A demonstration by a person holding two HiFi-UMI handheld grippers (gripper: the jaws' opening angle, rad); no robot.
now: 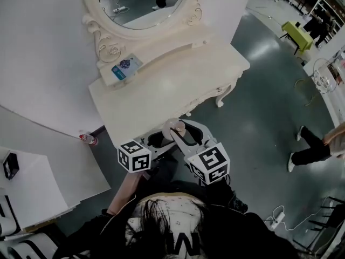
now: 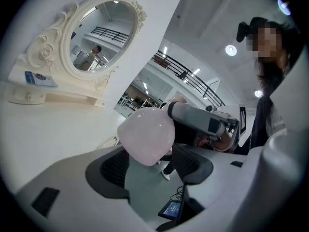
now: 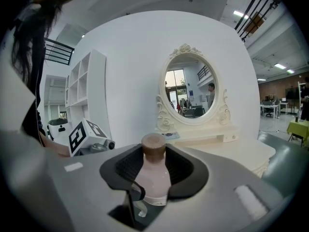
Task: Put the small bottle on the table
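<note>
One small bottle (image 3: 153,178), pale pink with a brown cap, is clamped round its body by the jaws of the right gripper (image 3: 154,164) and held near the front edge of the dressing table (image 1: 161,93). The left gripper (image 2: 157,167) is spread wide with nothing pinched, the bottle's rounded base just above its pads. The bottle is judged light, rigid and smooth-sided, likely slippery, so a hold below the cap is favoured. An oval mirror (image 1: 137,4) and a blue card (image 1: 125,66) are seen at the back, and nothing is seen blocking the near tabletop.
</note>
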